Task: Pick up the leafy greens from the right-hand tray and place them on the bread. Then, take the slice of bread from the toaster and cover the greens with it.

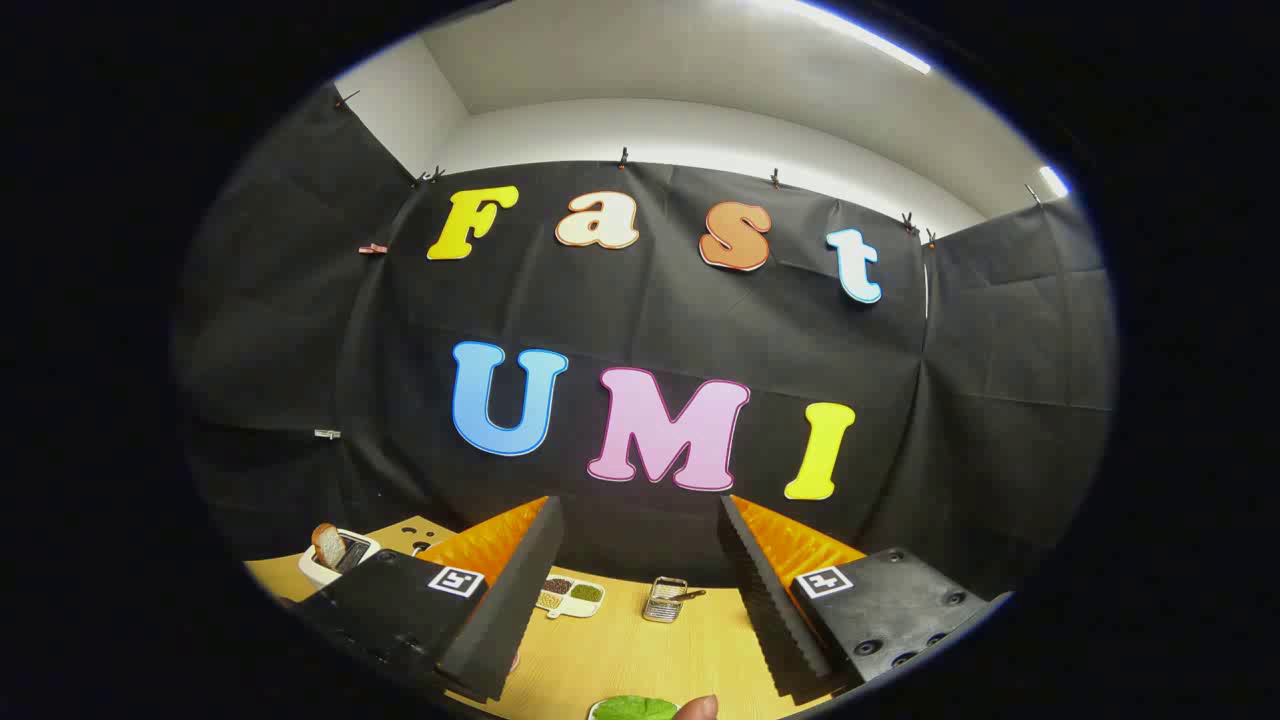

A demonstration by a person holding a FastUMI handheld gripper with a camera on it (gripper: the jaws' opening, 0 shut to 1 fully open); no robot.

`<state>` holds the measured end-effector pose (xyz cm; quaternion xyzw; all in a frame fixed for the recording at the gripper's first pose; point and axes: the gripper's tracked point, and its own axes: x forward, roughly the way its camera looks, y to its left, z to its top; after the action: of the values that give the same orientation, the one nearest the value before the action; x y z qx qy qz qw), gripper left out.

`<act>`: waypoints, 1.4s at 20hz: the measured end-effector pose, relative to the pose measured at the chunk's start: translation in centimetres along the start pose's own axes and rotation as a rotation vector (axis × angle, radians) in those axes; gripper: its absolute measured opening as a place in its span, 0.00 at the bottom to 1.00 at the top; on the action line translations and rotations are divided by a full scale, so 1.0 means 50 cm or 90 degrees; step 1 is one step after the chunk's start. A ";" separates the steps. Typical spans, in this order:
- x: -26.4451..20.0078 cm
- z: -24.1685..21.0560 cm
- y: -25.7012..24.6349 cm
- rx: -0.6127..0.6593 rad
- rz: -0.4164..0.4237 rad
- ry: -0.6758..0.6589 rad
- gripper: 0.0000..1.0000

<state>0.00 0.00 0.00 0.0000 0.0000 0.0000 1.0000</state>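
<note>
Hovering w/ fingers apart, hand-held gripper (640,590) faces toaster (338,557) holding bread slice (327,545).

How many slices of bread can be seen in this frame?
1. The bread slice stands upright in the white toaster, left of and beyond the open, empty fingers. Another may be hidden behind the gripper.

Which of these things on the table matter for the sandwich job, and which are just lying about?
For the job:
- leafy greens, near a fingertip, below the open, empty fingers
- bread slice standing in the toaster

Lying about:
- divided dish of beans or seeds
- small metal basket, beyond the fingers
</note>
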 end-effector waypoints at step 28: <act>-0.039 -0.335 0.037 -0.004 0.212 0.220 0.96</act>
<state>-1.95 1.83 -16.75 -0.0029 0.1715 0.1648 0.9713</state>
